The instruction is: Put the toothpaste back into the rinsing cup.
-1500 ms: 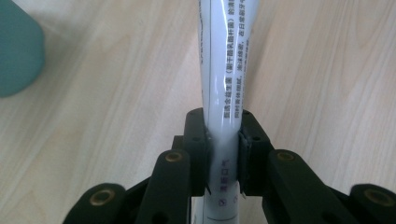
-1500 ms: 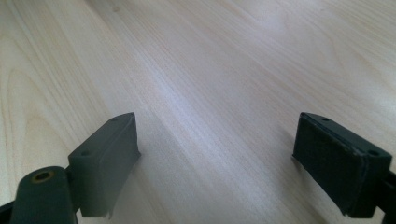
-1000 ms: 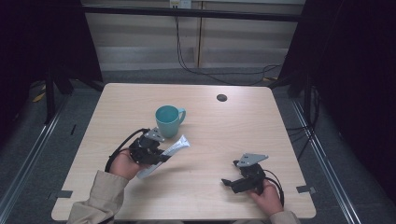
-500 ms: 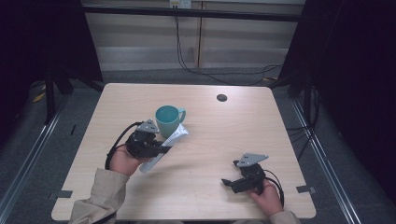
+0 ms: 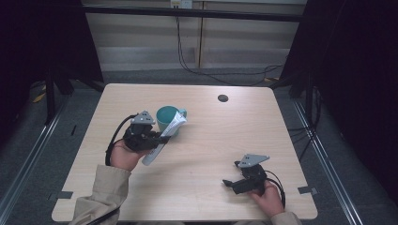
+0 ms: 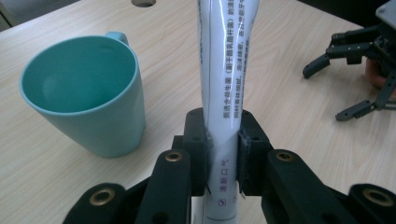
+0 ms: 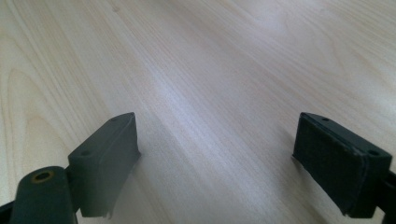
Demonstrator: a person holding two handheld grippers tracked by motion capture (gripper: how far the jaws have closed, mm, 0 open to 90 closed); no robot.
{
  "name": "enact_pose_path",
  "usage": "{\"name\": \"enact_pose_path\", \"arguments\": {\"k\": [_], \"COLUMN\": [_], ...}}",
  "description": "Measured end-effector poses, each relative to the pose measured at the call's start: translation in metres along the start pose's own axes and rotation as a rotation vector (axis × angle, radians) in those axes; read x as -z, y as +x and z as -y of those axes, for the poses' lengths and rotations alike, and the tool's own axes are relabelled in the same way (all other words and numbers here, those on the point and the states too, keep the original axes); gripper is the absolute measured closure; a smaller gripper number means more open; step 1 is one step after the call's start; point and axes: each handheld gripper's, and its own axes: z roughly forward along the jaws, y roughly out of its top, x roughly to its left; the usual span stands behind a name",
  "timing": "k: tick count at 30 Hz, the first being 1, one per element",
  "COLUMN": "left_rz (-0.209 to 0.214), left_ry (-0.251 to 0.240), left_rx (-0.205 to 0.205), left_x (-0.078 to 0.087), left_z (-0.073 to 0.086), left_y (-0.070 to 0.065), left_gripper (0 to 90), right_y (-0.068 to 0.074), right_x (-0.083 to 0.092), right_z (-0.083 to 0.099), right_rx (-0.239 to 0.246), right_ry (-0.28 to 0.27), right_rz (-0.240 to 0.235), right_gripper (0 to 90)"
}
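- The left gripper (image 6: 222,154) is clamped on a white toothpaste tube (image 6: 225,74), its two pads pressing the tube's lower part from either side; in the high view the left gripper (image 5: 157,139) sits just beside the mug.
- Over the last second this gripper has carried the tube up the counter (image 5: 206,154) toward the teal mug (image 5: 167,119); the tube's upper end (image 5: 177,123) now overlaps the mug's rim in the high view, where a second ago it lay clear of the mug, below and to the right.
- In the left gripper view the mug (image 6: 84,93) stands upright and empty, just to the side of the tube, so the tube is not inside it yet.
- That shift suggests the aim is to stand the tube in the mug; the likely remaining step is to tip the tube's end over the rim and release.
- The right gripper (image 5: 237,183) has not moved: it rests near the counter's front edge, well apart from the mug, jaws spread wide and holding nothing.
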Motion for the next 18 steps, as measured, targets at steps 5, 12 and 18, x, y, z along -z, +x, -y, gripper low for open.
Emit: {"name": "enact_pose_path", "arguments": {"k": [5, 12, 18], "left_rz": [-0.015, -0.03, -0.049], "left_ry": [-0.017, -0.039, -0.068], "left_rx": [0.007, 0.013, 0.018], "left_x": [0.002, 0.003, 0.007], "left_z": [-0.005, -0.01, -0.016], "left_y": [0.002, 0.005, 0.008], "left_gripper": [77.6, 77.5, 77.6], "right_y": [0.0, 0.0, 0.0], "right_x": [0.0, 0.0, 0.0], "right_z": [0.0, 0.0, 0.0], "right_rx": [0.0, 0.001, 0.001], "right_ry": [0.0, 0.0, 0.0], "right_rz": [-0.001, 0.0, 0.0], "right_gripper": [12.9, 12.9, 12.9]}}
